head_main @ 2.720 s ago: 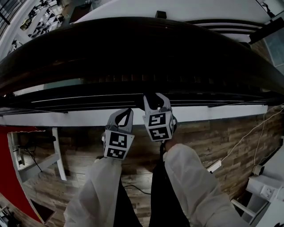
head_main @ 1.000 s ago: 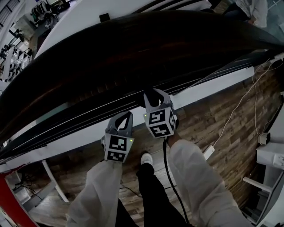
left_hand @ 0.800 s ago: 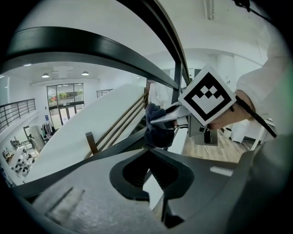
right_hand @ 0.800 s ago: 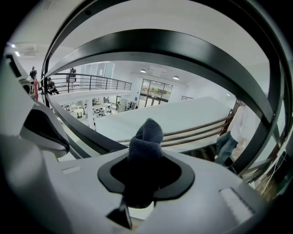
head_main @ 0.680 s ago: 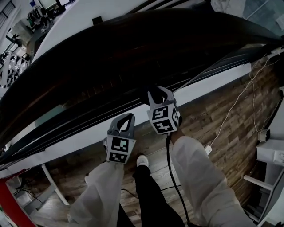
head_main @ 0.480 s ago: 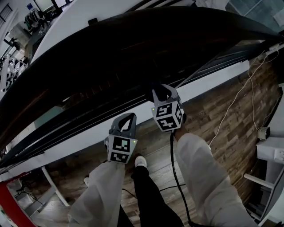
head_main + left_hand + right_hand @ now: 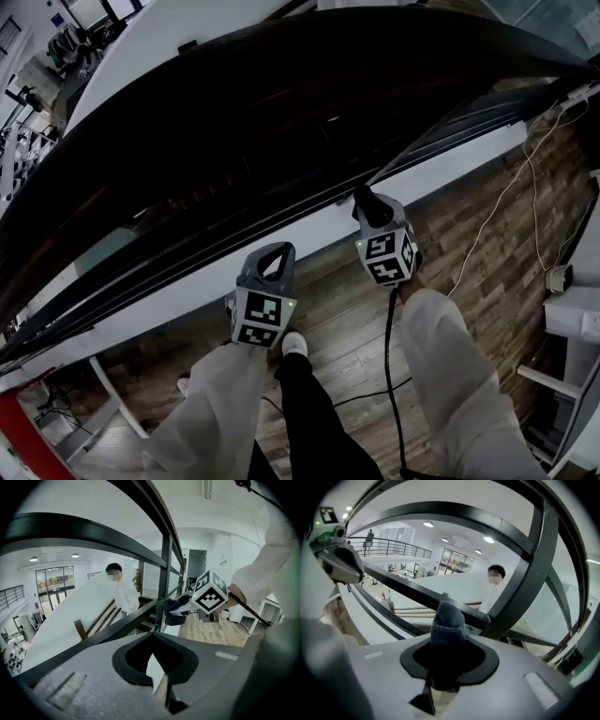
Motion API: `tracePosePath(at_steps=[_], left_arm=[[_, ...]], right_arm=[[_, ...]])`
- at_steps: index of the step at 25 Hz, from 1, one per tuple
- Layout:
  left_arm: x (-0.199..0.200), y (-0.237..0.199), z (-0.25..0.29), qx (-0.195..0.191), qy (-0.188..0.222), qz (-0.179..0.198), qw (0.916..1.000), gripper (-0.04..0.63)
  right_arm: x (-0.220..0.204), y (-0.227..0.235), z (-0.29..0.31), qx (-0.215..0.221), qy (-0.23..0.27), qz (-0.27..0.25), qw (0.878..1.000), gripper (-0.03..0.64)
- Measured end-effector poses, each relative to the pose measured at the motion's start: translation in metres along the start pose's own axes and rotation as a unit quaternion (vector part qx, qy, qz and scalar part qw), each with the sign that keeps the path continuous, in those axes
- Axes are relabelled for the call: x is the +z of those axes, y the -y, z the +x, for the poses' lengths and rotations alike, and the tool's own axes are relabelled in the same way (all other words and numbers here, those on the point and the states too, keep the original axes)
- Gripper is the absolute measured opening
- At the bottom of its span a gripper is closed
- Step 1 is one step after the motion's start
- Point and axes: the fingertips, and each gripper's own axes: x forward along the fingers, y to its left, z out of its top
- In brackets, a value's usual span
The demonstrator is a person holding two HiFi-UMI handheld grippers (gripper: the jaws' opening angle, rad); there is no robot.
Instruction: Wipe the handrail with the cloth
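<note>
Currently the right gripper (image 7: 367, 204) is clamped on the dark cloth (image 7: 447, 620). A wad stands up out of the jaws, so fabric rather than plastic meets the metal. The cloth tip sits at a lower dark bar (image 7: 405, 588) of the railing, just beside an upright post (image 7: 529, 573) and below the broad black handrail (image 7: 281, 94). Contact looks likely, but I cannot confirm it.

The left gripper (image 7: 274, 253) has its jaws together with nothing between them. It is held near the rail, apart from the right gripper, presumably parked clear of the wiping path.

Judgement: the wiping stroke is in progress along the bar, and the top rail is not under the cloth now
</note>
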Motion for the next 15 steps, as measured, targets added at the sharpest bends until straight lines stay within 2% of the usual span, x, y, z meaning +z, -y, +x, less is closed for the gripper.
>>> tracePosePath(at_steps=[2, 7, 12, 15], left_arm=[[-0.003, 0.000, 0.004, -0.002, -0.005, 0.000, 1.0000, 0.002], [0.006, 0.007, 0.012, -0.009, 0.001, -0.001, 1.0000, 0.002], [0.016, 0.002, 0.010, -0.005, 0.009, 0.004, 0.9999, 0.002], [0.016, -0.006, 0.009, 0.001, 0.008, 0.001, 1.0000, 0.002]], right_arm=[[0.004, -0.001, -0.006, 0.003, 0.020, -0.012, 1.000, 0.103], [0.044, -0.002, -0.009, 0.004, 0.067, 0.015, 0.998, 0.103], [0.070, -0.015, -0.008, 0.019, 0.088, 0.034, 0.995, 0.103], [0.081, -0.030, -0.008, 0.033, 0.101, 0.023, 0.994, 0.103]])
